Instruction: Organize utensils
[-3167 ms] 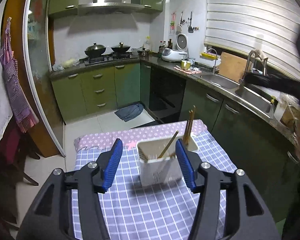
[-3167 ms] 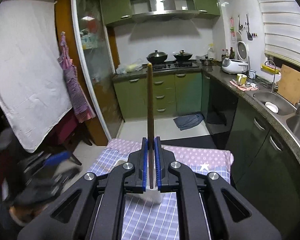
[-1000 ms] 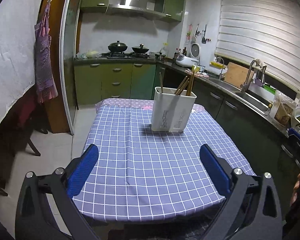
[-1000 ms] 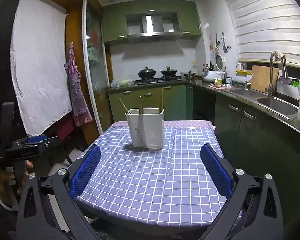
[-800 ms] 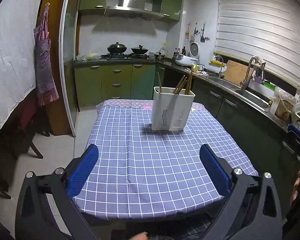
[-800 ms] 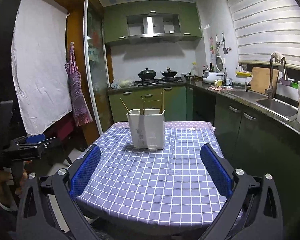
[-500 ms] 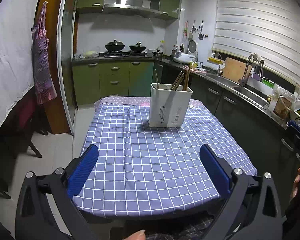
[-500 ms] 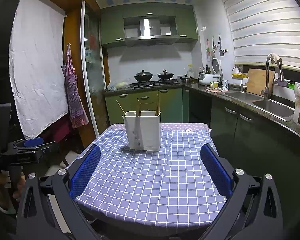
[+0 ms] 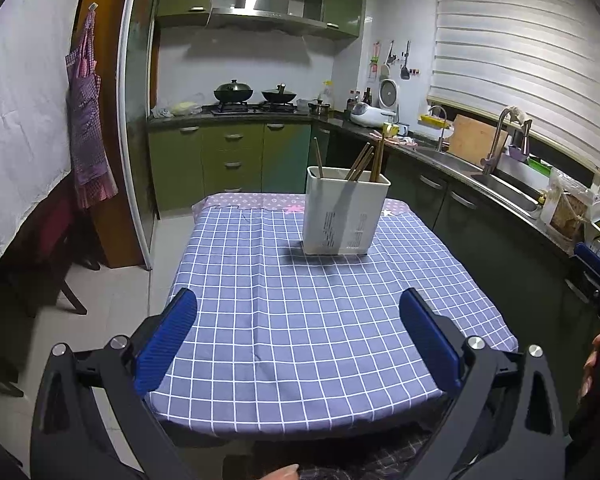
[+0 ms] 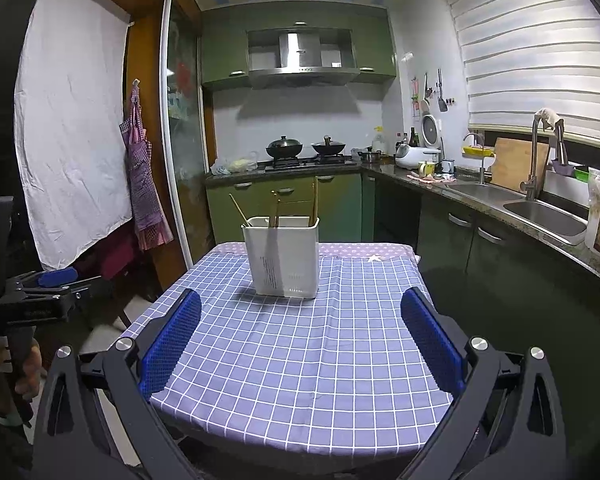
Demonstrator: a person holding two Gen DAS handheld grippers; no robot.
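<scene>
A white utensil holder (image 9: 342, 214) stands upright toward the far end of the blue checked table (image 9: 320, 320), with several wooden chopsticks (image 9: 360, 164) sticking out of it. It also shows in the right wrist view (image 10: 282, 256) with the chopsticks (image 10: 274, 210). My left gripper (image 9: 298, 334) is open and empty, held back at the table's near edge. My right gripper (image 10: 300, 338) is open and empty, also at the near edge. The left gripper also shows at the left of the right wrist view (image 10: 40, 292).
Green kitchen cabinets (image 9: 228, 160) and a stove with two woks (image 9: 256, 94) line the back wall. A counter with a sink (image 10: 540, 210) runs along the right. An apron (image 10: 142, 200) hangs by the sliding door at left.
3.2 s ago my right gripper was shut on a chopstick near the holder; now it is open and empty. Both grippers have drawn back from the holder to the table's near edge.
</scene>
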